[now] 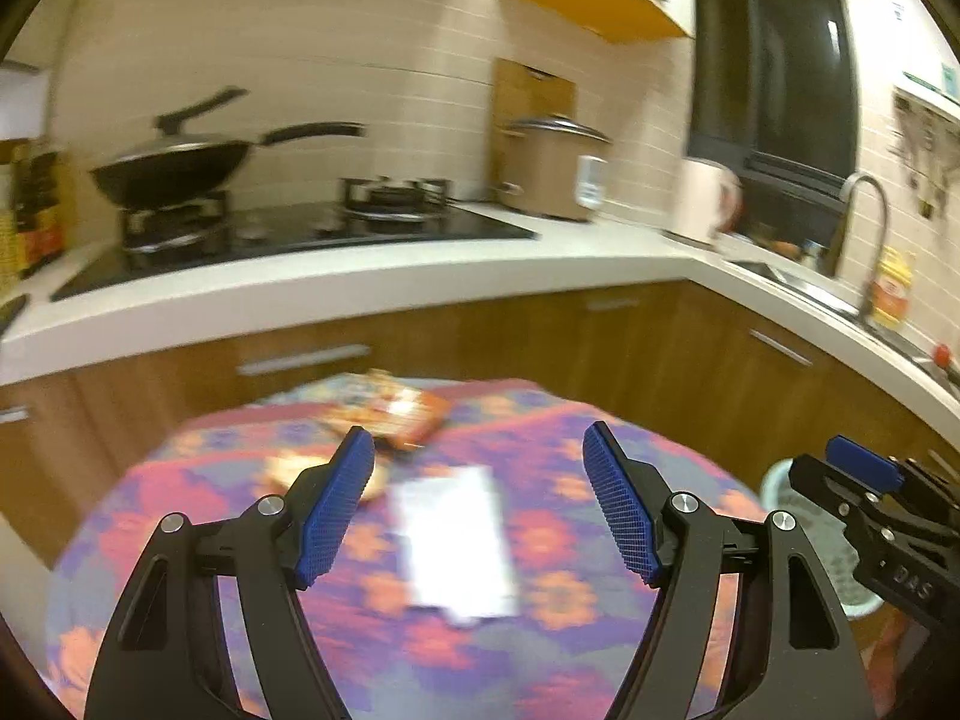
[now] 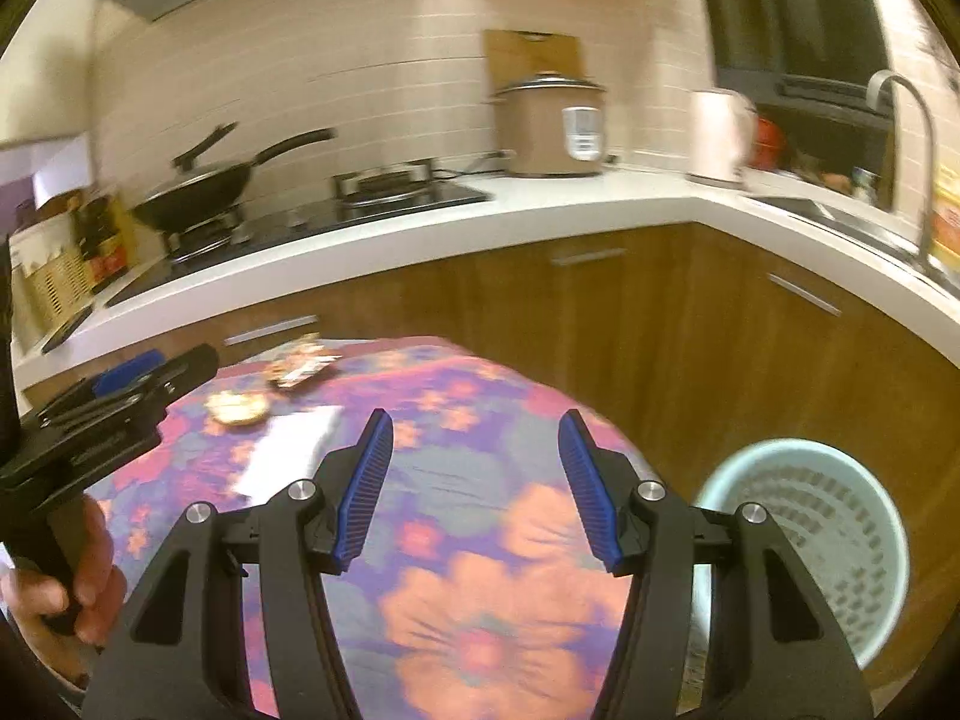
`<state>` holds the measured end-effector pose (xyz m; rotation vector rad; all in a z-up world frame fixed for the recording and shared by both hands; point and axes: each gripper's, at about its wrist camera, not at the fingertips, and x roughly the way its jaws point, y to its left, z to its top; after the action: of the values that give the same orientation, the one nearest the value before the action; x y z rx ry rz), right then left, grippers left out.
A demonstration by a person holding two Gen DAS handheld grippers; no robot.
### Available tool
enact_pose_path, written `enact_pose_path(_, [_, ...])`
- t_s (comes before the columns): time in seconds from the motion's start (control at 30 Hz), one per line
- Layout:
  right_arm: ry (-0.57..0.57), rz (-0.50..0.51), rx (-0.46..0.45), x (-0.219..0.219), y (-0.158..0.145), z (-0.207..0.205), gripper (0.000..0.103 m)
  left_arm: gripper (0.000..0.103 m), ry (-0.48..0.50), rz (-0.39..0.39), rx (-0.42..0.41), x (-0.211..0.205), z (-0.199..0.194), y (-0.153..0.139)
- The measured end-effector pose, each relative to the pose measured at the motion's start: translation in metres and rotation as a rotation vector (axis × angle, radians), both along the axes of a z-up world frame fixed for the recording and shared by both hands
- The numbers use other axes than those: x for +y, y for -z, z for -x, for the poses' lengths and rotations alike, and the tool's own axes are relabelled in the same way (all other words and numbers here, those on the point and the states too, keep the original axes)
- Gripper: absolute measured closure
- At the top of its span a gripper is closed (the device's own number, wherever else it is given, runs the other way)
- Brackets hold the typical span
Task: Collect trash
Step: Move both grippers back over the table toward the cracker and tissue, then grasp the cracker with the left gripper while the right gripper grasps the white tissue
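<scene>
A round table with a purple and pink flowered cloth [image 1: 540,540] carries a white paper [image 1: 456,546], an orange snack wrapper [image 1: 396,408] and a pale crumpled piece [image 1: 282,471]. My left gripper [image 1: 480,504] is open and empty above the paper. My right gripper [image 2: 474,486] is open and empty above the cloth [image 2: 480,600], to the right of the paper [image 2: 288,444], the crumpled piece [image 2: 237,407] and the wrapper [image 2: 297,366]. A pale green basket bin [image 2: 810,546] stands on the floor right of the table; it also shows in the left wrist view [image 1: 804,510].
A white counter [image 1: 360,276] with wooden cabinets curves behind the table. On it are a wok [image 1: 174,171] on a gas hob, a rice cooker [image 1: 552,174], a kettle [image 1: 702,201] and a sink with tap [image 1: 864,222]. Both views are motion-blurred.
</scene>
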<state>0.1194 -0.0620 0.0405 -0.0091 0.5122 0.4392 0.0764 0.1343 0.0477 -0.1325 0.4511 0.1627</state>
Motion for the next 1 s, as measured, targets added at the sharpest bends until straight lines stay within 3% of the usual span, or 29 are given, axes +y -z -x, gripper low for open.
enact_pose_path(0.2, [-0.093,0.066,0.002,0.081,0.006,-0.001,0.049,0.033,-0.076,-0.010,-0.008,0.054,0.008,0.005])
enact_pose_path(0.43, [-0.141,0.106,-0.009,0.137,0.024,-0.011,0.049,0.033,-0.134,0.002,0.000,0.100,0.007,0.016])
enact_pose_path(0.57, [-0.131,0.114,0.028,0.148,0.038,-0.027,0.049,0.033,-0.150,0.003,0.009,0.118,0.000,0.022])
enact_pose_path(0.63, [-0.125,0.099,0.067,0.151,0.044,-0.037,0.045,0.026,-0.143,0.003,0.030,0.125,-0.007,0.027])
enact_pose_path(0.8, [-0.097,0.102,0.130,0.151,0.059,-0.053,0.040,0.025,-0.069,0.140,0.139,0.165,-0.035,0.045])
enact_pose_path(1.0, [-0.104,0.151,0.166,0.160,0.068,-0.059,0.037,0.025,-0.014,0.159,0.225,0.163,-0.062,0.065])
